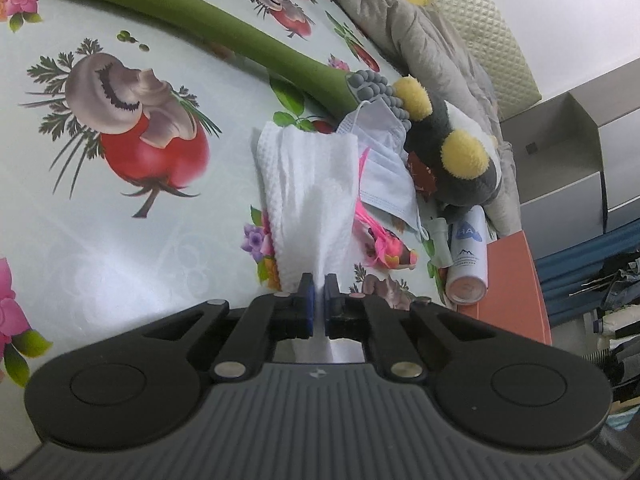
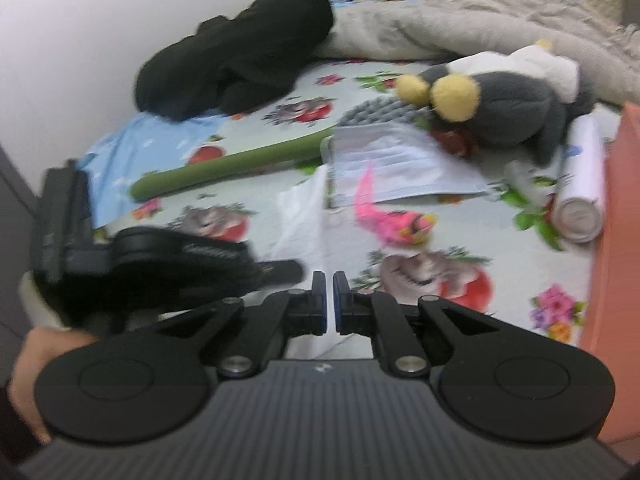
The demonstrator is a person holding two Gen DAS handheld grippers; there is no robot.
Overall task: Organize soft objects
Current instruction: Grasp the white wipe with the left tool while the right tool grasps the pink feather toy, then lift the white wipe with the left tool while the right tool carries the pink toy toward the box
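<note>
My left gripper (image 1: pixel 320 285) is shut on the near edge of a white waffle-textured cloth (image 1: pixel 308 184), which spreads away over the flowered tablecloth. Past the cloth lie a pale blue face mask (image 1: pixel 386 176), a pink feathered toy (image 1: pixel 386 249) and a grey plush with yellow pompoms (image 1: pixel 456 152). In the right wrist view, my right gripper (image 2: pixel 329 300) is shut with nothing between its pads, above the table. The blurred left gripper (image 2: pixel 294 271) sits just to its left at the white cloth (image 2: pixel 302 216). The mask (image 2: pixel 400 164), pink toy (image 2: pixel 400 222) and plush (image 2: pixel 508 100) lie ahead.
A long green foam tube (image 1: pixel 200 12) crosses the table. A black garment (image 2: pixel 240 52) and a grey quilt (image 2: pixel 440 28) lie at the back. A white spray can (image 2: pixel 580 188) rests against an orange box (image 2: pixel 616 240) on the right. A hand (image 2: pixel 36 368) holds the left gripper.
</note>
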